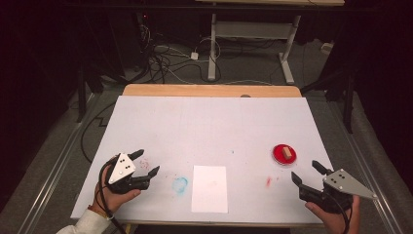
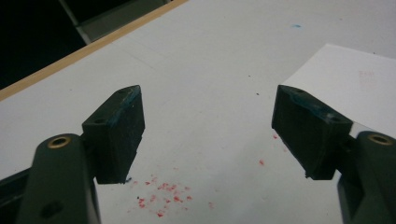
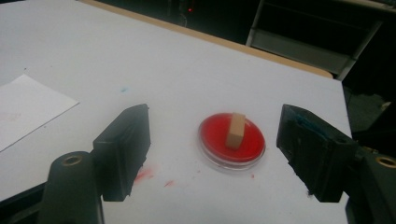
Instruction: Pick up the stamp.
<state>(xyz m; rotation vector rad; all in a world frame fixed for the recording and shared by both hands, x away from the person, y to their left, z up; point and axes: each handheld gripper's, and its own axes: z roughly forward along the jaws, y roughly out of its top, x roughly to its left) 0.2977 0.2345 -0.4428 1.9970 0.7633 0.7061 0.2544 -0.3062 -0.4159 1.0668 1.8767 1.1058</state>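
A round red ink pad (image 1: 284, 154) lies on the white table cover (image 1: 209, 126) at the right, with a small wooden stamp block (image 1: 288, 153) standing on it. In the right gripper view the pad (image 3: 232, 141) and the block (image 3: 235, 130) sit just ahead of my right gripper (image 3: 212, 154), whose jaws stand wide apart with nothing between them. That gripper (image 1: 306, 172) hovers just below and right of the pad. A white sheet of paper (image 1: 210, 188) lies near the front edge. My left gripper (image 1: 146, 162) is open at the front left, over red specks (image 2: 163, 193).
A blue smudge (image 1: 180, 185) marks the cover left of the paper, and a red smear (image 1: 268, 182) lies right of it. The wooden table edge (image 1: 209, 90) runs along the back. Beyond it are cables and a desk frame (image 1: 287, 53) on the floor.
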